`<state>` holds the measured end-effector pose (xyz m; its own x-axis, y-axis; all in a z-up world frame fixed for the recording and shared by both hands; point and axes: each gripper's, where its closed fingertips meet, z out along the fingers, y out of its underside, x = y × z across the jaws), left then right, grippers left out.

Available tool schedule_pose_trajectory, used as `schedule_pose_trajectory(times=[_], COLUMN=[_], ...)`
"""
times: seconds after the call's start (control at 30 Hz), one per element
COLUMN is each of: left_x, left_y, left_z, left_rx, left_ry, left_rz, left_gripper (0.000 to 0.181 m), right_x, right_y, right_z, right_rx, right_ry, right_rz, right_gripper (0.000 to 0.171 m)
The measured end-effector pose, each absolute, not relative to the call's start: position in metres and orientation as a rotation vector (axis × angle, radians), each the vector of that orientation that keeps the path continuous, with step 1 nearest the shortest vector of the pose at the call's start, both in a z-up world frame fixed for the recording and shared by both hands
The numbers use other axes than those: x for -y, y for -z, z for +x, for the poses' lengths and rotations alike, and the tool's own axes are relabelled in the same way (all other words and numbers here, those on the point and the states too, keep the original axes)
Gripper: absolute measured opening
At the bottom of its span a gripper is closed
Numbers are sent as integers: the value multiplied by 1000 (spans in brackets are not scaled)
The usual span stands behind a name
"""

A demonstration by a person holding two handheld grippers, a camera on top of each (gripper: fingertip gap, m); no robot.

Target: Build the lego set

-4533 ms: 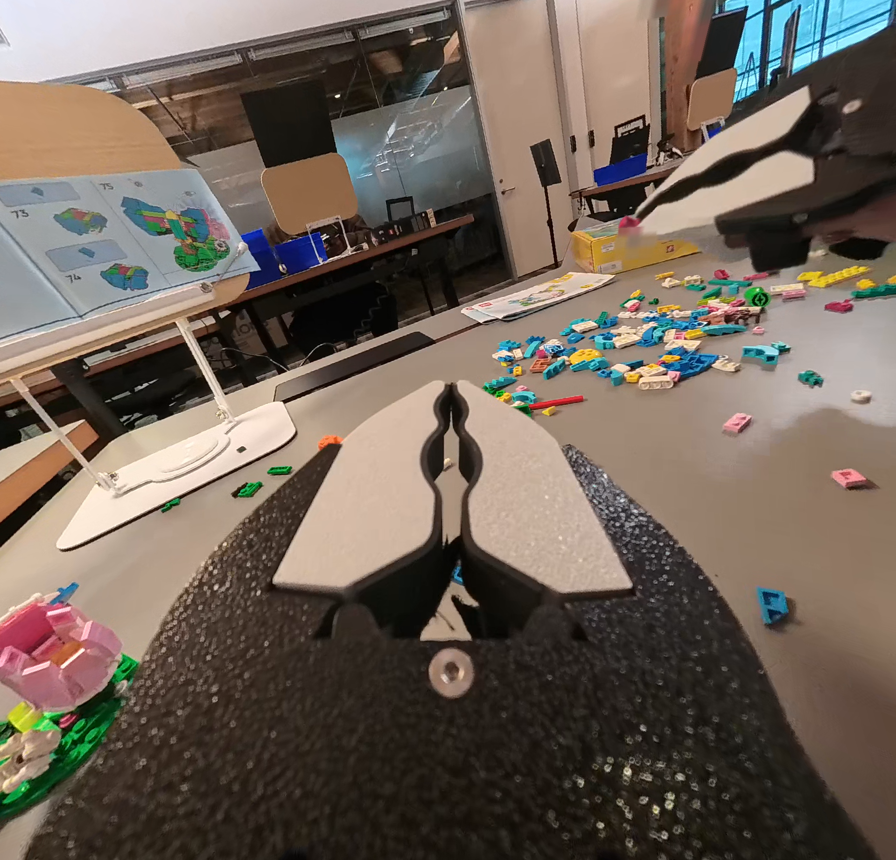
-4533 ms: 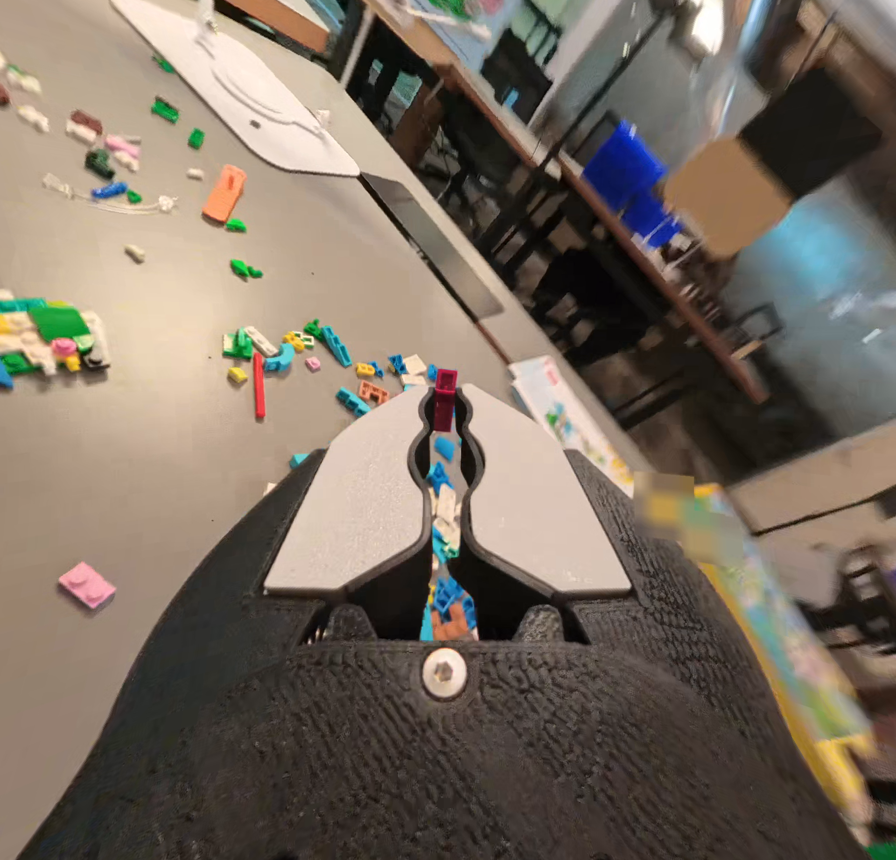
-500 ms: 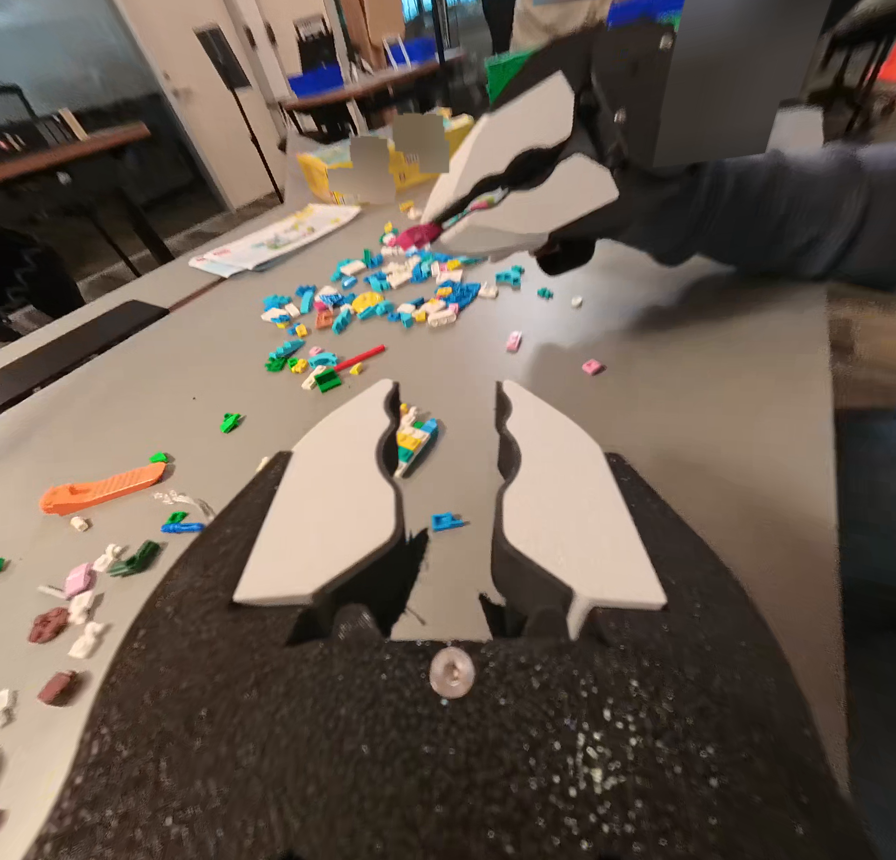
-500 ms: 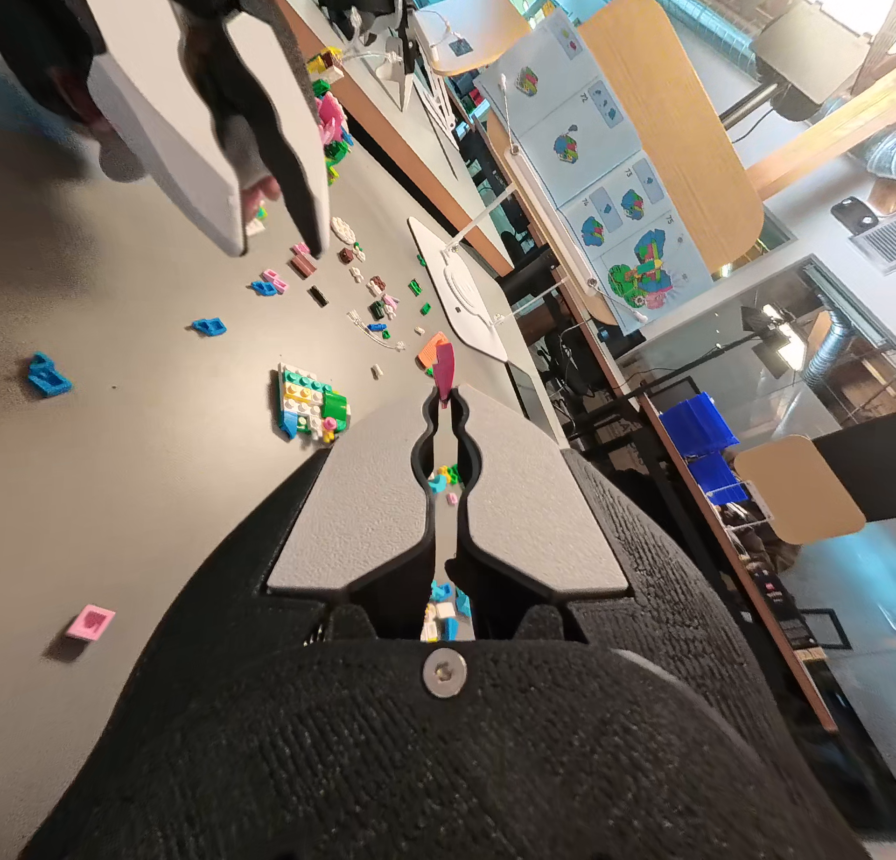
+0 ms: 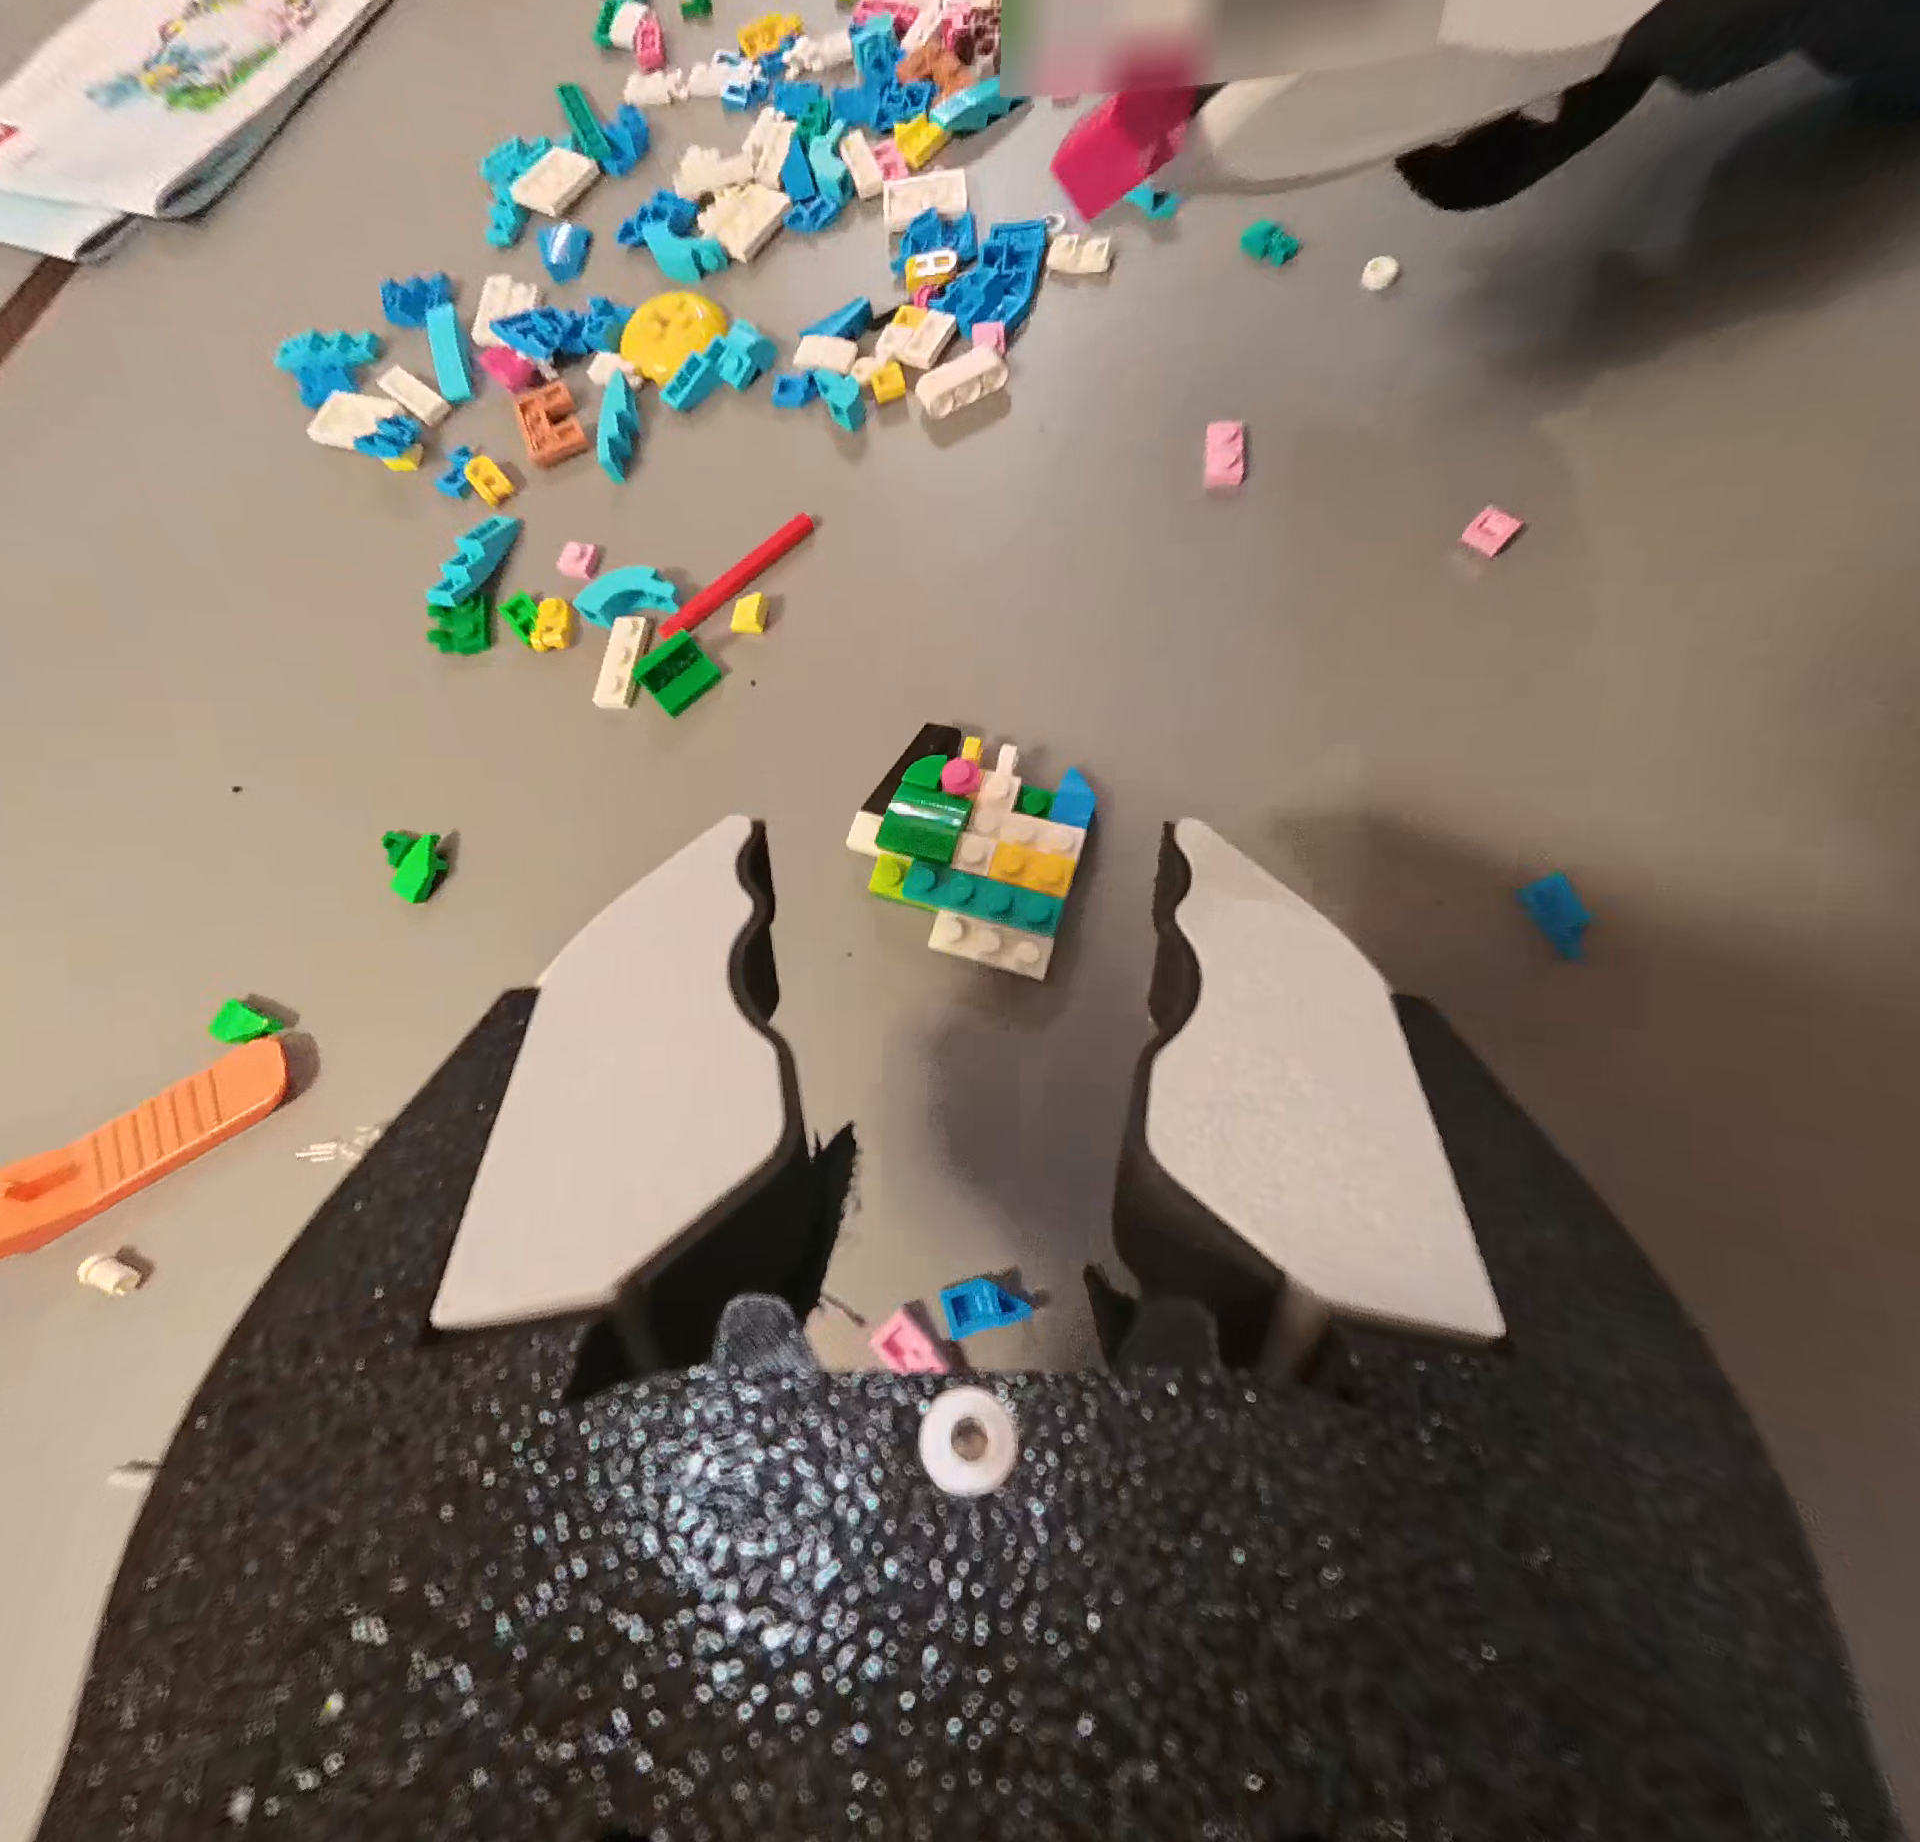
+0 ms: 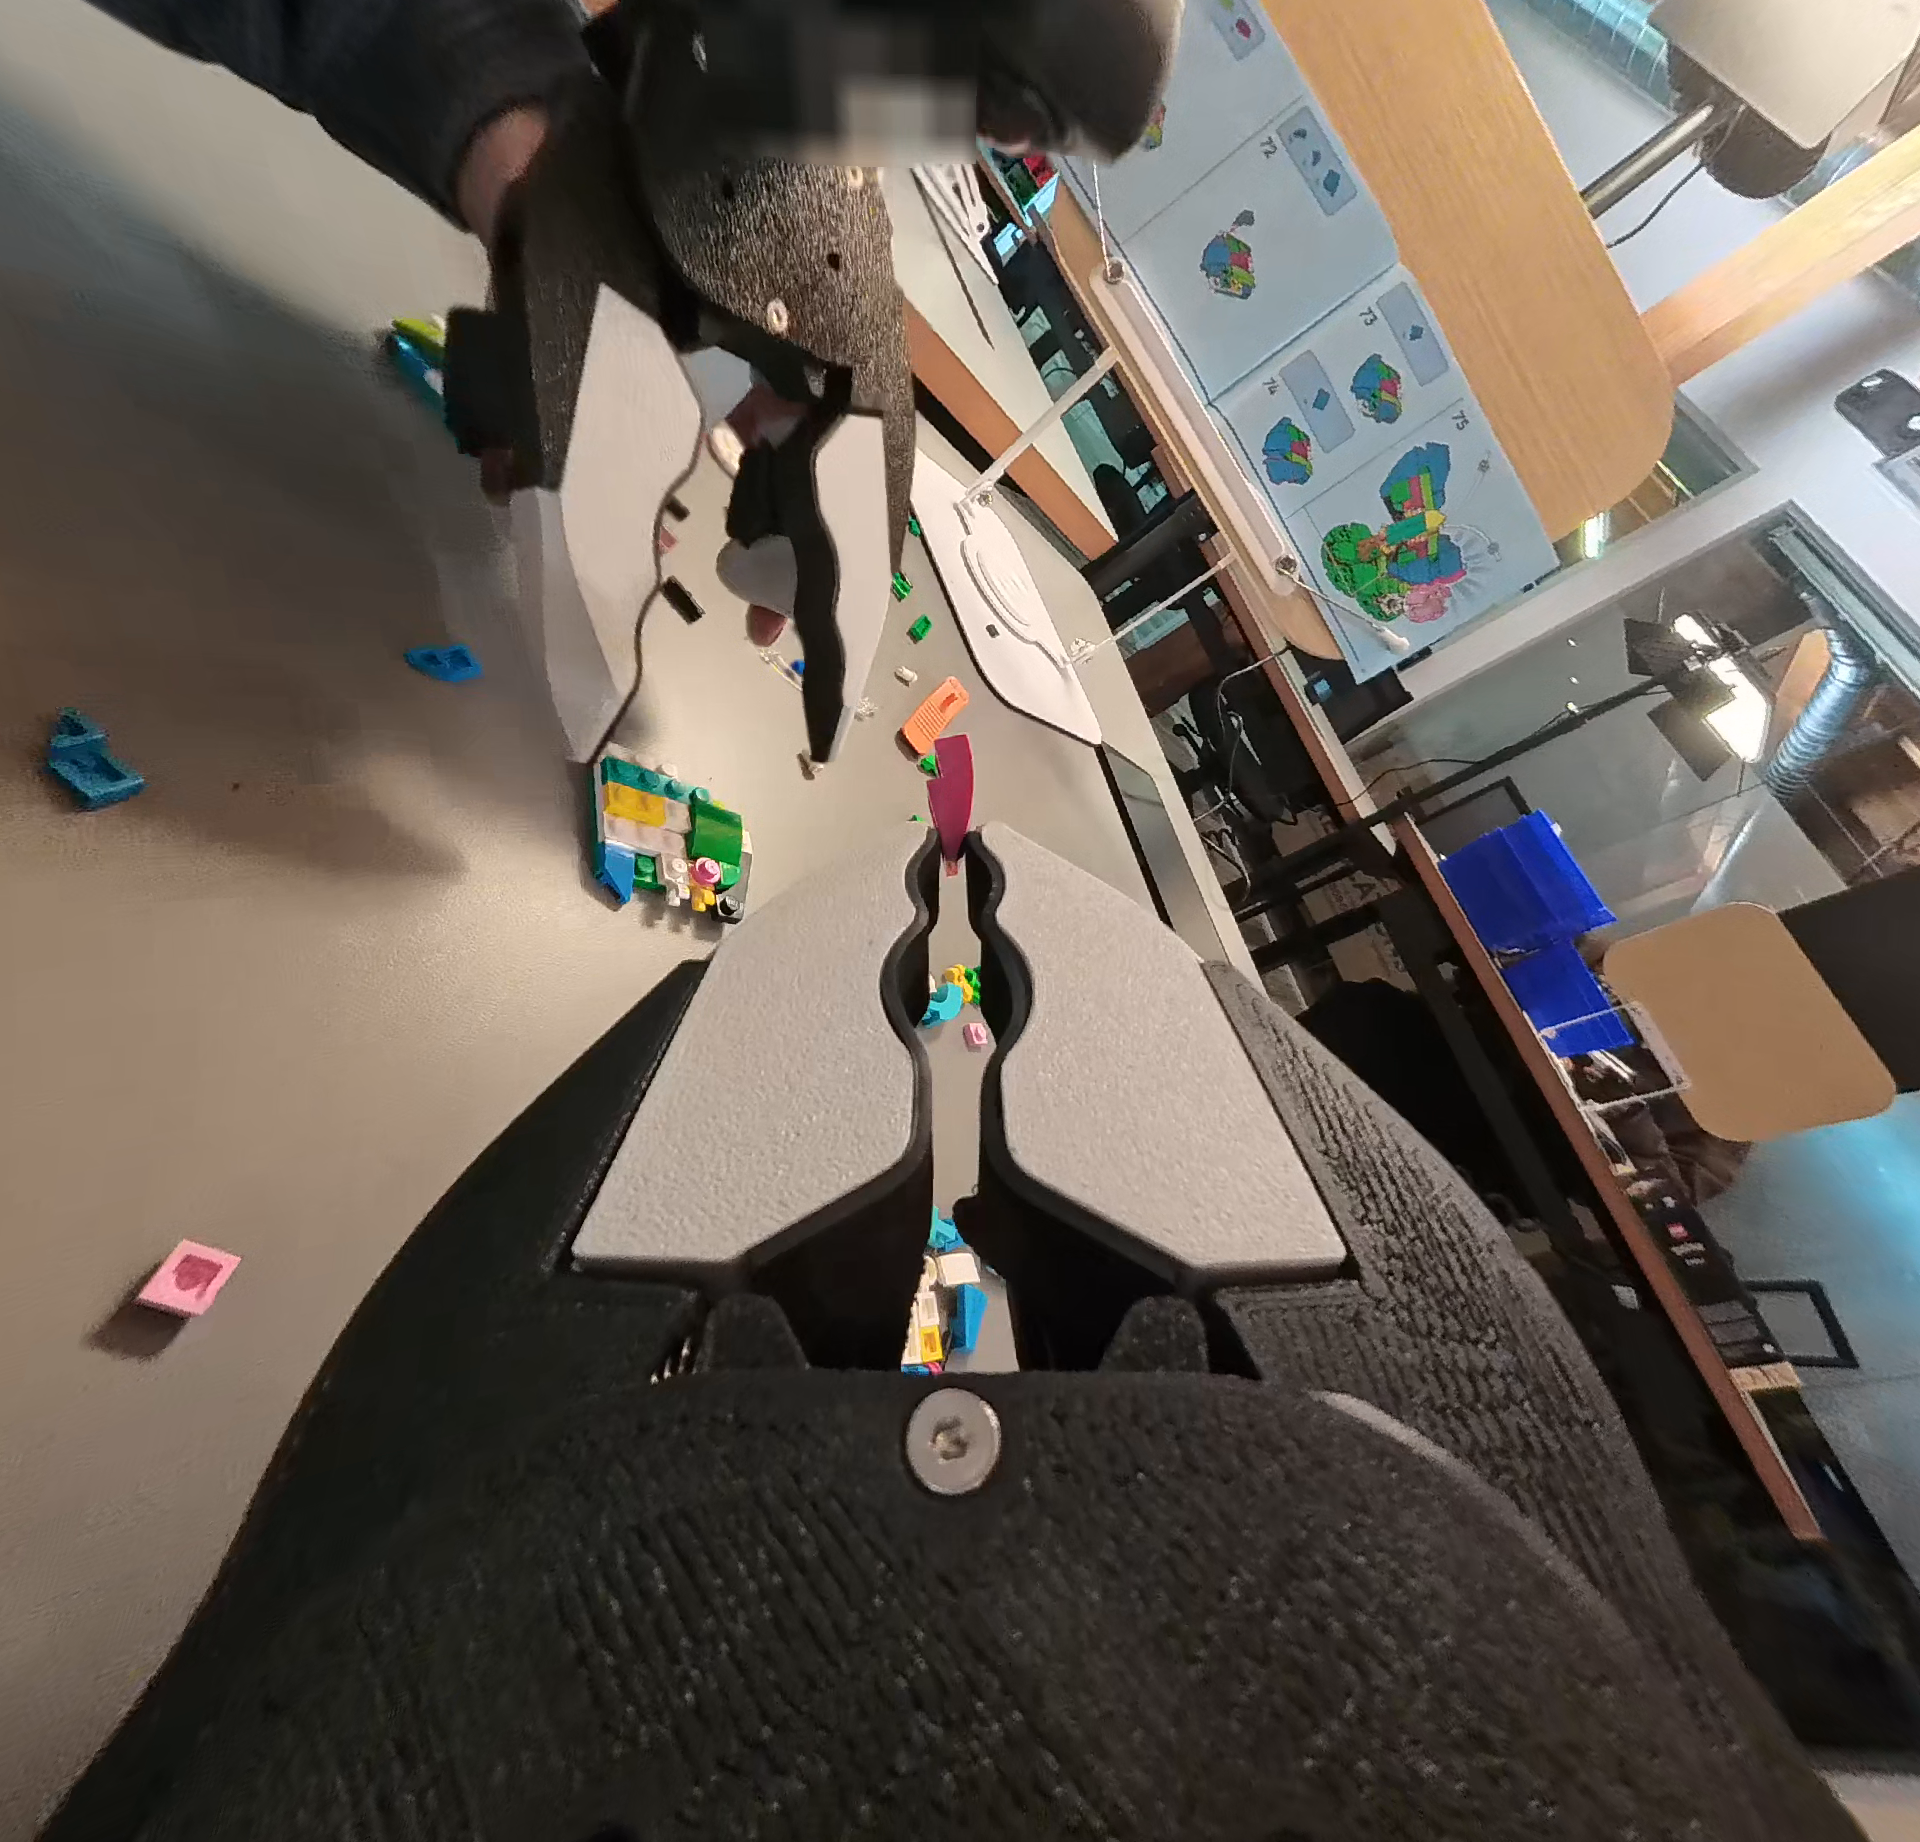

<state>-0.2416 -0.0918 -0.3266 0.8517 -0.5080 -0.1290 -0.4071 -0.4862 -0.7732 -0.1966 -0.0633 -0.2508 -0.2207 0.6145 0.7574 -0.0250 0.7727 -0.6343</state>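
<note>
We hover the left gripper (image 5: pixel 961 857) low over the grey bench (image 5: pixel 1351 712), its fingers (image 5: pixel 665 1044) spread wide and holding nothing, with the small part-built lego assembly (image 5: pixel 971 852) lying flat on the bench just ahead of the tips and in line with the gap between them. Our right gripper (image 6: pixel 948 842) is clenched on a magenta brick (image 6: pixel 951 784), which stands out past the fingertips; in the left wrist view it hangs above the far right edge of the loose pile of bricks (image 5: pixel 727 265), well apart from the assembly.

The relation that matters: the assembly sits nearer the left gripper than the right, and its long axis appears to run roughly away from the left fingers, tilted a little to the right (so the spread fingers look set to close across its narrower sides). We judge the left will steady the assembly while the right brings the magenta brick over to press on.

An orange brick separator (image 5: pixel 135 1138) lies off to the left, and the instruction booklet on its stand (image 6: pixel 1340 338) is propped beyond the bench.
</note>
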Motion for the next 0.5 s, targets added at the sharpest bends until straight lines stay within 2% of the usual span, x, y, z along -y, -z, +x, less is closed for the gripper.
schedule_pose_trajectory(times=[0.2, 0.4, 0.5], left_x=[93, 94, 96], left_y=[327, 290, 285], left_z=[-237, -207, -199], left_rx=[-614, -544, -493], left_ry=[149, 257, 338], left_rz=[-2133, -1962, -1950], left_gripper=[69, 65, 64], right_x=[65, 77, 89], right_y=[257, 274, 278], right_z=[-197, -196, -194], right_rx=[1730, 1757, 1766], right_ry=[-543, -236, -216], right_rz=[-420, -119, -20], right_gripper=[3, 3, 3])
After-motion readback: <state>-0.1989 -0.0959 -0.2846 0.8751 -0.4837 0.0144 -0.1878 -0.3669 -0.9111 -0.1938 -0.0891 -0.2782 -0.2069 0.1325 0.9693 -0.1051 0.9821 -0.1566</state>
